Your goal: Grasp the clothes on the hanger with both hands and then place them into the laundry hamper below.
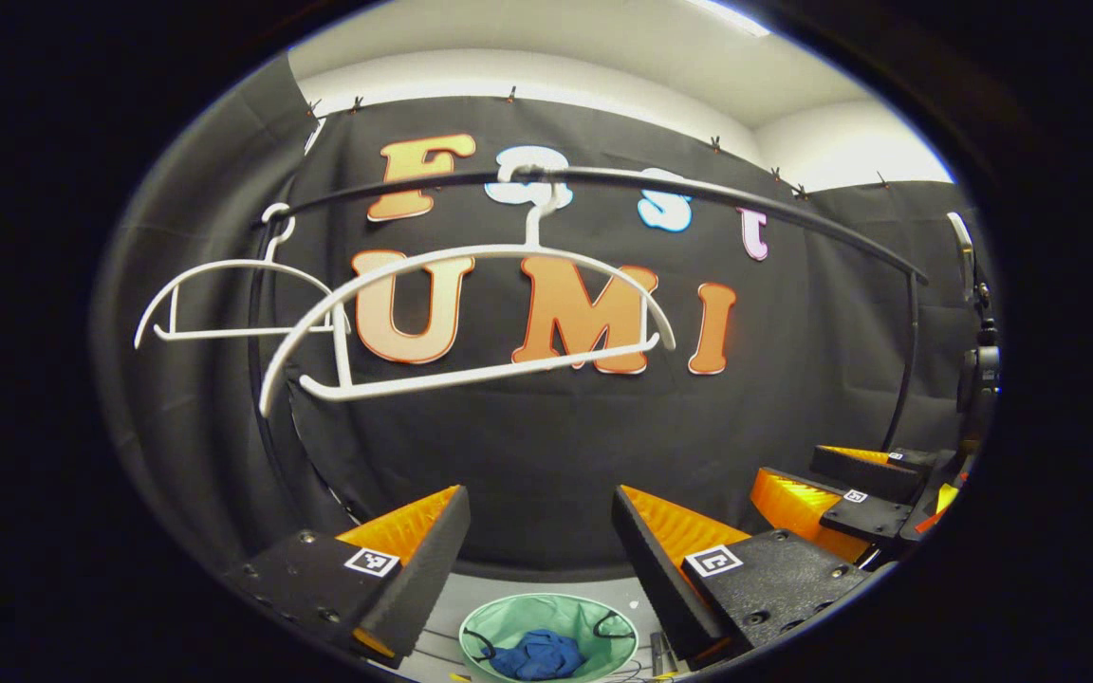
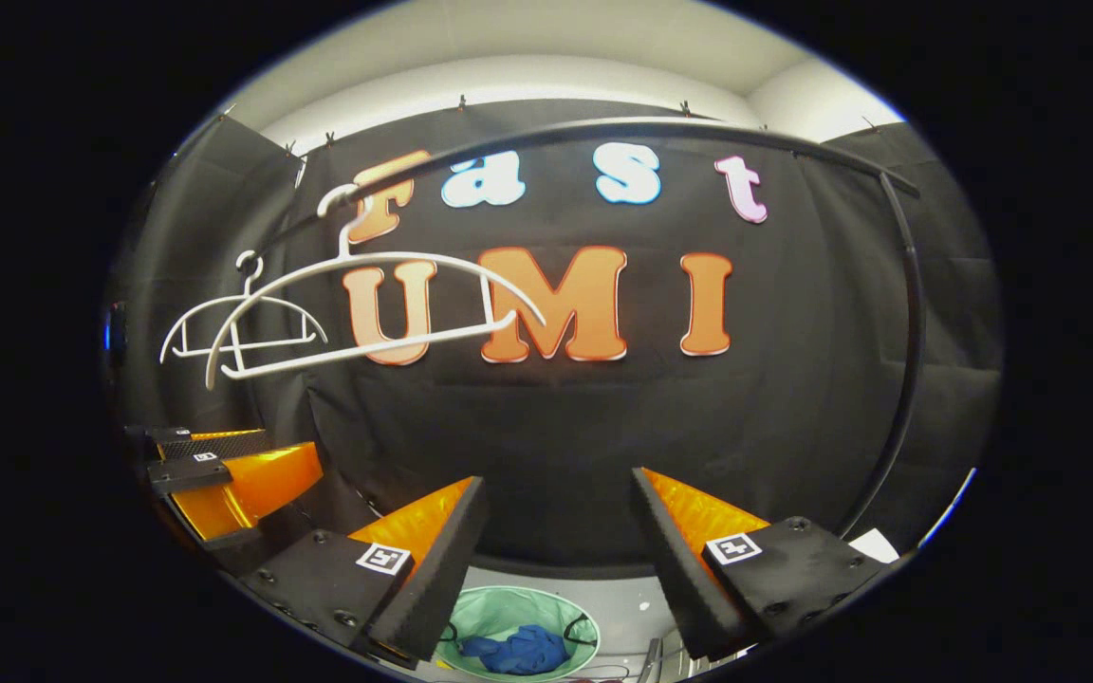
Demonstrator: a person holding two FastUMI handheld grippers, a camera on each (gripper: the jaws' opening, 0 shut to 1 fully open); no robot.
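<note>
We hold both grippers raised before the rail, the left gripper and right gripper each with jaws spread and holding nothing. Two bare hangers hang at upper left. The blue clothes lie crumpled in the green hamper at bottom centre, so the drop looks done.

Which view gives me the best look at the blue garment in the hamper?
The left gripper view: the blue garment lies bunched in the green hamper, seen whole between the open tool fingers. In the right gripper view the same garment sits lower at the image edge, with its open tool above.
</note>
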